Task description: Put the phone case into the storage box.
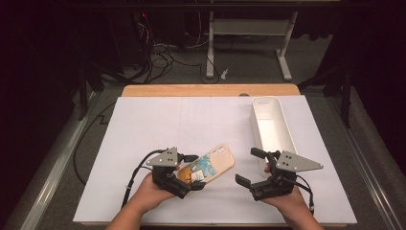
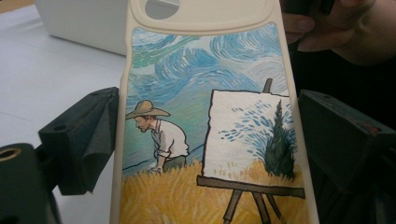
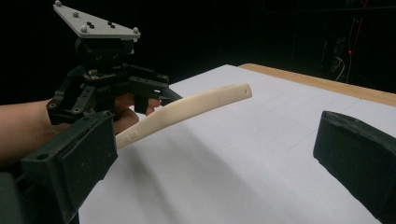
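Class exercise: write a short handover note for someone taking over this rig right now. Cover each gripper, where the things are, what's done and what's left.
Left gripper: shut on the phone case, holding its lower end; the case is lifted off the white table.
Right gripper: open, empty, beside the case.
White bin: empty, right side of the table.
Done: case picked up.
Left: probably placing the case in the bin, perhaps with the right gripper's help.

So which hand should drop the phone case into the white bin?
Left: its tool already grips the phone case. The right tool is open, though nearer the white bin.
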The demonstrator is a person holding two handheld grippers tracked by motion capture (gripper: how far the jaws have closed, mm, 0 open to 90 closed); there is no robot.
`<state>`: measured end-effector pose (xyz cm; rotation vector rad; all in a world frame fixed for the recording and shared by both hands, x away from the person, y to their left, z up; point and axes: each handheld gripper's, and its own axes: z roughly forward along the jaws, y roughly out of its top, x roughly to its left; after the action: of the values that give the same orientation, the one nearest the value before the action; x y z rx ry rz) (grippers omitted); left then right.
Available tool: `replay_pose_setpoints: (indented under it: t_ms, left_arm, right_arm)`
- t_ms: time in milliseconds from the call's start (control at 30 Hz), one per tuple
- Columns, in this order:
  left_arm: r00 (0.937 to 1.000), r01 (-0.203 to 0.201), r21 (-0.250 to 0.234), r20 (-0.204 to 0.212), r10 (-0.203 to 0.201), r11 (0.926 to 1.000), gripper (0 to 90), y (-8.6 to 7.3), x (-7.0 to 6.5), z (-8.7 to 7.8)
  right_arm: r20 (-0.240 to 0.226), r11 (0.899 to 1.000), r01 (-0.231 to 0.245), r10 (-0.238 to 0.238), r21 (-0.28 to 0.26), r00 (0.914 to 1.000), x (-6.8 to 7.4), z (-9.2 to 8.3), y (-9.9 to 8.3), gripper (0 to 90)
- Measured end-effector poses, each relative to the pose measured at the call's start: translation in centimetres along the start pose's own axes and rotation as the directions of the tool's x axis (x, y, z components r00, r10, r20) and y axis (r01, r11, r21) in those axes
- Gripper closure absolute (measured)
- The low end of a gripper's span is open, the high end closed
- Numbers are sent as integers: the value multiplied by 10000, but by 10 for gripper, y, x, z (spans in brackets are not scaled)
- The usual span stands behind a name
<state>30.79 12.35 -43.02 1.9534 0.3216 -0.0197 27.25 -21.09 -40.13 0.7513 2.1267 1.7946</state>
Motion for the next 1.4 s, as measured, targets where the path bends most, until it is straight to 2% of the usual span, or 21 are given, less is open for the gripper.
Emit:
replay_pose_setpoints:
  t_ms: [333, 567, 1133, 1400]
  left_arm:
    - [10000, -34, 86, 26, 33, 10000, 108, -1, -1, 0]
    - [9994, -67, 83, 338, 64, 9999, 108, -2, -1, 1]
    - [9977, -212, 0, 640, 211, 9998, 108, -1, -4, 1]
    - [9959, -272, 51, 869, 267, 9996, 108, 0, -5, 3]
  right_arm:
    - [-162, 9999, -87, 88, 76, 9998, 2, 2, -1, 1]
    - [-401, 9997, -178, 184, 155, 9990, 5, 6, -2, 1]
    - [-877, 9992, -375, 386, 142, 9954, 6, 10, -4, 1]
    - [-1211, 9967, -692, 738, 419, 9899, 4, 16, -7, 0]
